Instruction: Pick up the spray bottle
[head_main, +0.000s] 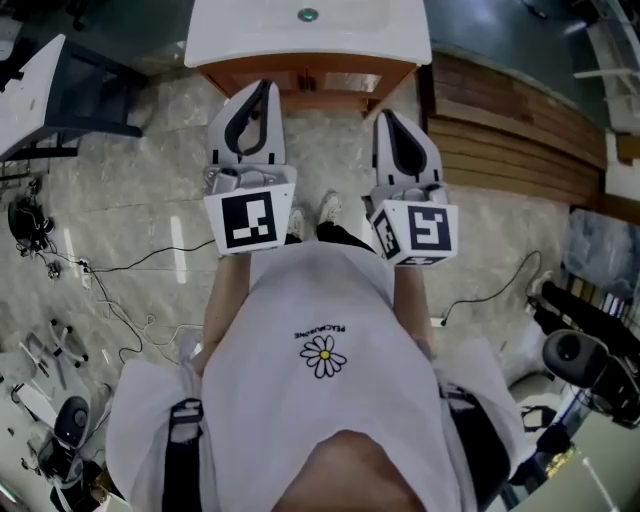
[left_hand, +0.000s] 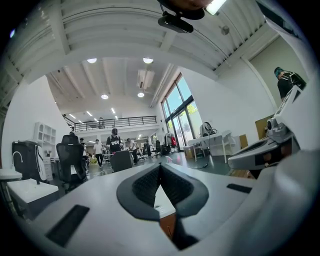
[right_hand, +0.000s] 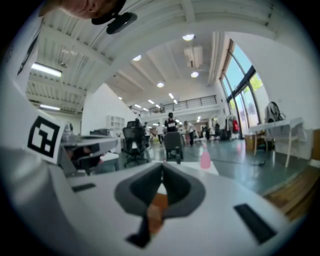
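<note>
Entry, as I stand facing the bench:

1. My left hand-held gripper: held out in front of me, pointing level at the bench. Its jaws are closed tip to tip with nothing between them.
2. My right hand-held gripper: beside the left one and apart from it, pointing just below level. Its jaws also meet at the tips and hold nothing.
3. Spray bottle: pink and upright. In the right gripper view it is ahead of the jaws and to their right, well apart from them, and it appears to stand on the far part of the bench top. Neither hand-held gripper touches it.
4. Bench: white top on a wooden base, just ahead of both sets of jaw tips.
5. Floor: pale and glossy, with a thin cable trailing across it at my left.
6. Wooden planks: laid on the floor at my right.
7. Background of the right gripper view: an office chair and people standing far off in an open hall.
</note>
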